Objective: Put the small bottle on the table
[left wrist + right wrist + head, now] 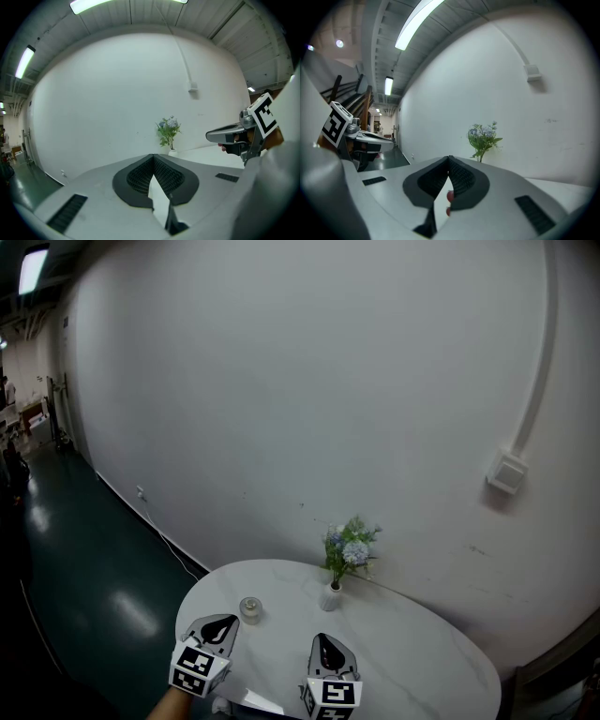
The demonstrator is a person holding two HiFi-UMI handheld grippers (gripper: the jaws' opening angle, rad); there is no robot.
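the left gripper hangs over the near edge of the table, left of the vase, its jaws pressed together on nothing. that is likely because the small bottle already stands upright on the top, left of the vase and just beyond that gripper, touching neither. the right gripper, in front of the vase, is likewise closed and empty. only the flowers in the vase rise nearby, and nothing crowds the small bottle.

Ceiling tubes light wall and counter evenly; glare on floor, left; fisheye edges dark, strongly curved.
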